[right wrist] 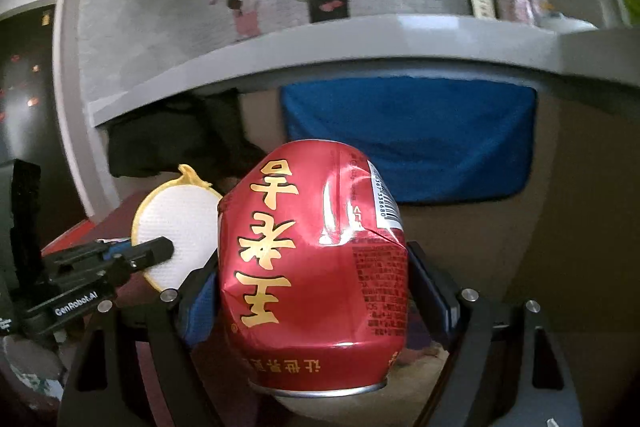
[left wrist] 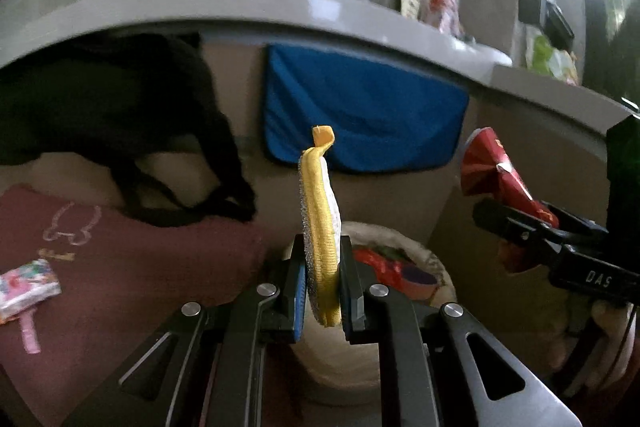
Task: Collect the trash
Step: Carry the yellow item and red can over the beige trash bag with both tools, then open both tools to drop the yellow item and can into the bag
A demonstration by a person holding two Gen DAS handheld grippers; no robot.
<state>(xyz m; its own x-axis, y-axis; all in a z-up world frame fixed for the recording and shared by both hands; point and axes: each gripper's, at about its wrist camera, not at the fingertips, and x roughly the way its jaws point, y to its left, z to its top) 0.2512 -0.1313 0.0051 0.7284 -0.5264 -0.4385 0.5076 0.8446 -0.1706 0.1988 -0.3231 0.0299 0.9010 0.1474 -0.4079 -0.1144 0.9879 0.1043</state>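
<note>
Above the white bin (left wrist: 440, 267), the left gripper (left wrist: 323, 283) clamps a round yellow-rimmed scouring pad (left wrist: 320, 227); the right gripper (right wrist: 312, 291) squeezes a crushed red drink can (right wrist: 312, 267).

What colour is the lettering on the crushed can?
Gold, on the red crushed can; clearest in the right wrist view.

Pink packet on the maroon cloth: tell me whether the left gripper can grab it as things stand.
Probably not yet. The left gripper is shut on a yellow pad, so its jaws are full. Nothing lies on the pink packet itself.
</note>
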